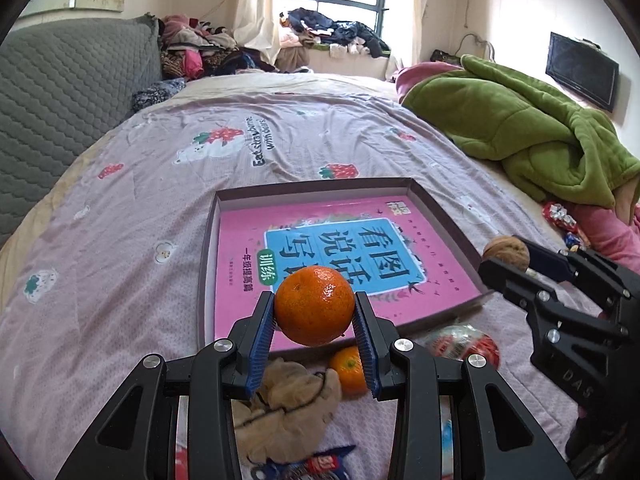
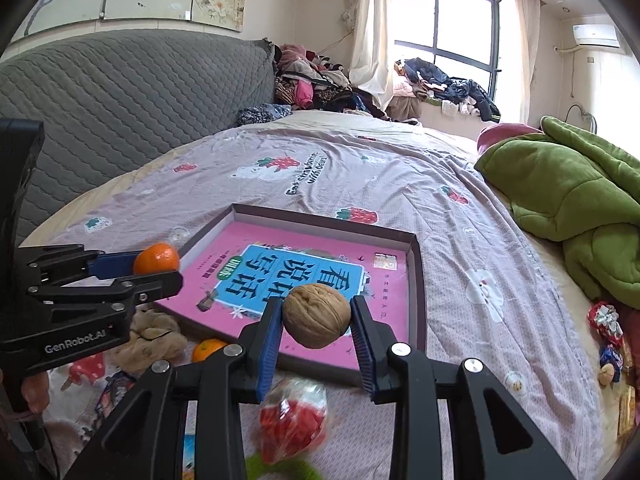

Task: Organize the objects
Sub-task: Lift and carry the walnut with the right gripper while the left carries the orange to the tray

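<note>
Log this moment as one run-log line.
left gripper: shut on round orange tangerine | right gripper: shut on brown wrinkled walnut | both above shallow cardboard box holding pink book

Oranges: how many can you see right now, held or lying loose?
2. One small round orange is clamped in the left tool above the box tray; a second small orange lies on the bedsheet beneath it. More may be hidden under the tools.

The book's [image 1: 316, 248] near edge was hidden behind the held tangerine [image 1: 315, 305] in the left wrist view. A second tangerine [image 1: 349, 368] beside the book showed only partly behind a blue finger. The red packet [image 2: 294, 420] near the book was blurred in the right wrist view, its label unreadable. The snack wrapper [image 1: 316, 466] was cut off at the bottom edge.
</note>
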A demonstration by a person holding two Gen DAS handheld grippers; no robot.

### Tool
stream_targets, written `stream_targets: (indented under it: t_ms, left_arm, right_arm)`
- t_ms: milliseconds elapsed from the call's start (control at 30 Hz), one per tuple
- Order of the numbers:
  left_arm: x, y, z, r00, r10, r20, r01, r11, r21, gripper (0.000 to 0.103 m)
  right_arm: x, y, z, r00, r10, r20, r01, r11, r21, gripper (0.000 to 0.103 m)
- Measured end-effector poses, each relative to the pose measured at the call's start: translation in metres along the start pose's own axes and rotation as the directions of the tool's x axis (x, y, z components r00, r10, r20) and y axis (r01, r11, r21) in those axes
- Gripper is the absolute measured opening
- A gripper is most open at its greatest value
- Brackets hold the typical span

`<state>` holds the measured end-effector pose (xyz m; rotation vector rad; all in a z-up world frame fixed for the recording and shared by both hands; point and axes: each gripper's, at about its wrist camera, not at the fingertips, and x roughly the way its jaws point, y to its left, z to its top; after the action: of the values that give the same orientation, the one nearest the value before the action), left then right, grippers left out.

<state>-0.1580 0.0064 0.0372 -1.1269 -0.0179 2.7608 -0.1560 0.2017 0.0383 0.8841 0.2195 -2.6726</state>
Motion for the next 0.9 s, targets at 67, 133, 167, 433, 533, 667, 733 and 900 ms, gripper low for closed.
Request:
stream_targets:
  t_ms: [67, 133, 167, 433, 533, 667, 733, 900]
  left_arm:
    - [0.007, 0.003, 0.004, 1.0, -0.002, -0.009, 0.002, 1.0, -0.001, 0.04]
    - [0.015, 0.005, 0.006, 1.0, 0.002, -0.017, -0.002, 1.0, 0.005, 0.04]
    - [0.02, 0.007, 0.008, 1.0, 0.005, -0.021, -0.004, 1.0, 0.008, 0.04]
    - [0.05, 0.023, 0.014, 0.997, -0.02, -0.076, 0.018, 1.0, -0.025, 0.04]
    - [0.061, 0.03, 0.012, 0.996, -0.026, -0.09, 0.022, 0.999, -0.041, 0.04]
    - [0.073, 0.038, 0.008, 0.993, -0.033, -0.117, 0.025, 0.997, -0.068, 0.04]
    - [0.078, 0.041, 0.005, 0.992, -0.028, -0.125, 0.02, 0.997, -0.068, 0.04]
    - [0.089, 0.045, 0.001, 0.988, -0.042, -0.146, 0.03, 0.996, -0.083, 0.04]
  right_arm:
    - [0.008, -0.003, 0.003, 1.0, -0.005, -0.006, 0.005, 1.0, -0.007, 0.034]
    - [0.015, -0.007, 0.005, 1.0, -0.006, -0.014, 0.006, 1.0, -0.01, 0.034]
    - [0.018, -0.008, 0.006, 1.0, -0.009, -0.018, 0.008, 1.0, -0.012, 0.034]
    - [0.051, -0.027, 0.004, 0.997, -0.012, -0.081, 0.012, 1.0, 0.007, 0.034]
    - [0.064, -0.034, -0.001, 0.993, 0.002, -0.116, 0.002, 1.0, 0.027, 0.034]
    - [0.075, -0.04, -0.005, 0.989, 0.007, -0.149, -0.003, 1.0, 0.03, 0.034]
    - [0.079, -0.039, -0.008, 0.987, 0.006, -0.159, -0.002, 1.0, 0.025, 0.034]
    - [0.086, -0.038, -0.01, 0.984, 0.001, -0.177, 0.003, 1.0, 0.02, 0.035]
